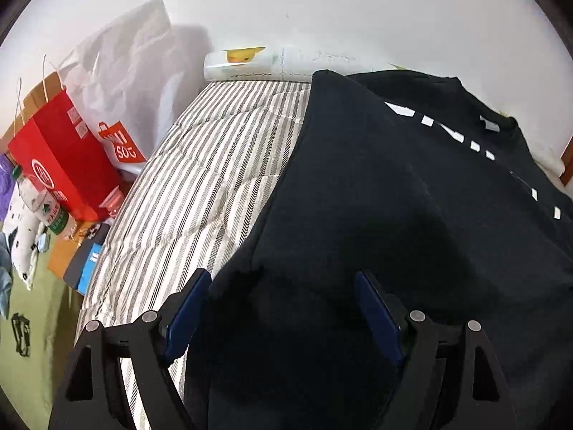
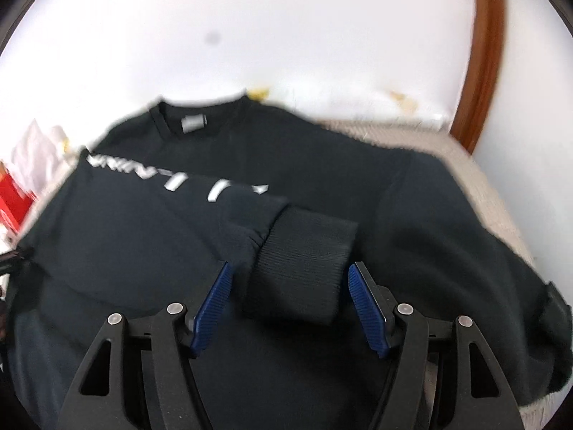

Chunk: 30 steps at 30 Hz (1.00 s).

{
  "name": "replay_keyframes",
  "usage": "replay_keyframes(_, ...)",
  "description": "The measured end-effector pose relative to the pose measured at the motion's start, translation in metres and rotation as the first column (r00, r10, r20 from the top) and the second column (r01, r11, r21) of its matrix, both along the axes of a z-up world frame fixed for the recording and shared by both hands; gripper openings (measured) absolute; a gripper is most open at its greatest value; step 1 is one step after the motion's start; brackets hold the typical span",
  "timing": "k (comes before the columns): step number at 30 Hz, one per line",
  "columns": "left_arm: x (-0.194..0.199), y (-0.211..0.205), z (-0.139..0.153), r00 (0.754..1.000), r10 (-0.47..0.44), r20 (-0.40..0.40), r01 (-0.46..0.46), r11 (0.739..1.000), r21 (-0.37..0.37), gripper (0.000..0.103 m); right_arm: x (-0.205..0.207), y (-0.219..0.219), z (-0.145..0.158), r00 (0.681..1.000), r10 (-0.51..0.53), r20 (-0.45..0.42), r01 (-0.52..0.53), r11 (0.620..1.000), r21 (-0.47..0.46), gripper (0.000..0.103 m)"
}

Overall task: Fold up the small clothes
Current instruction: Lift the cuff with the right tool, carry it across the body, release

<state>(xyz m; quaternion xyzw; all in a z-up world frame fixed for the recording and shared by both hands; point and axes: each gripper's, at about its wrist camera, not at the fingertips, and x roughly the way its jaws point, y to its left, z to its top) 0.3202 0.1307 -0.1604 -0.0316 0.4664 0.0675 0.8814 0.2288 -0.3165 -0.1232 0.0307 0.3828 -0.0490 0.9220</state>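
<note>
Black sweatshirt, white lettering across the chest, lying flat on a striped mattress, collar toward the white wall; 1 sleeve folded across the body, its ribbed cuff lying between and just ahead of the right gripper's jaws; right gripper pitched downward over the garment, jaws apart, blue pads on either side of the cuff, the left pad touching or nearly touching the sleeve fabric, the right pad apart from it; picture blurred. Left gripper angled down over the sweatshirt's side edge, jaws wide, nothing clamped; 1 pad over the striped cover, the other over black cloth. Left of the jaws, off the mattress: red paper bag, white plastic bag, plastic bottle. Beyond the jaws, against the wall: white roll. Far right of the right jaws: brown wooden frame.
</note>
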Motion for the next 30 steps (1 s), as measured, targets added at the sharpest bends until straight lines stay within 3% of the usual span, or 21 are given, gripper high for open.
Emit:
replay_keyframes(4,-0.011,-0.004,0.011,1.000,-0.019,0.020,0.020,0.998,-0.060,0.081,-0.045,-0.038,0.030,0.992,-0.072,0.101,0.075,0.997,-0.023,0.066)
replay_keyframes(8,-0.026,-0.021,0.022,0.997,-0.051,0.061,0.055,0.997,-0.055,0.081,-0.088,-0.092,0.043,0.966,-0.219,0.138,0.236,0.964,-0.123,0.066)
replay_keyframes(10,-0.033,-0.028,0.026,0.996,-0.058,0.074,0.062,0.996,-0.058,0.081,-0.103,-0.126,0.037,0.950,-0.294,0.106,0.308,0.936,-0.169,0.066)
replay_keyframes(16,-0.044,-0.040,0.034,0.995,-0.044,0.084,0.051,0.994,-0.094,0.081,-0.118,-0.185,-0.017,0.919,-0.392,-0.034,0.371,0.893,-0.253,0.066)
replay_keyframes(19,-0.049,-0.044,0.034,0.997,-0.043,0.071,0.051,0.992,-0.116,0.081,-0.116,-0.201,-0.032,0.900,-0.433,-0.048,0.414,0.884,-0.218,0.064)
replay_keyframes(20,-0.051,-0.046,0.035,0.997,-0.045,0.069,0.052,0.993,-0.108,0.081,-0.115,-0.206,-0.034,0.895,-0.443,-0.046,0.427,0.882,-0.199,0.054)
replay_keyframes(21,-0.053,-0.047,0.036,0.997,-0.046,0.070,0.053,0.994,-0.097,0.081,-0.113,-0.207,-0.034,0.895,-0.445,-0.039,0.431,0.883,-0.185,0.036)
replay_keyframes(24,-0.060,-0.046,0.041,0.996,-0.048,0.075,0.054,0.995,-0.085,0.081,-0.113,-0.206,-0.023,0.913,-0.408,-0.014,0.400,0.901,-0.167,0.020)
replay_keyframes(30,-0.070,-0.034,0.046,0.995,-0.051,0.089,0.061,0.992,-0.108,0.081,-0.127,-0.206,0.019,0.907,-0.410,0.094,0.420,0.892,-0.166,0.016)
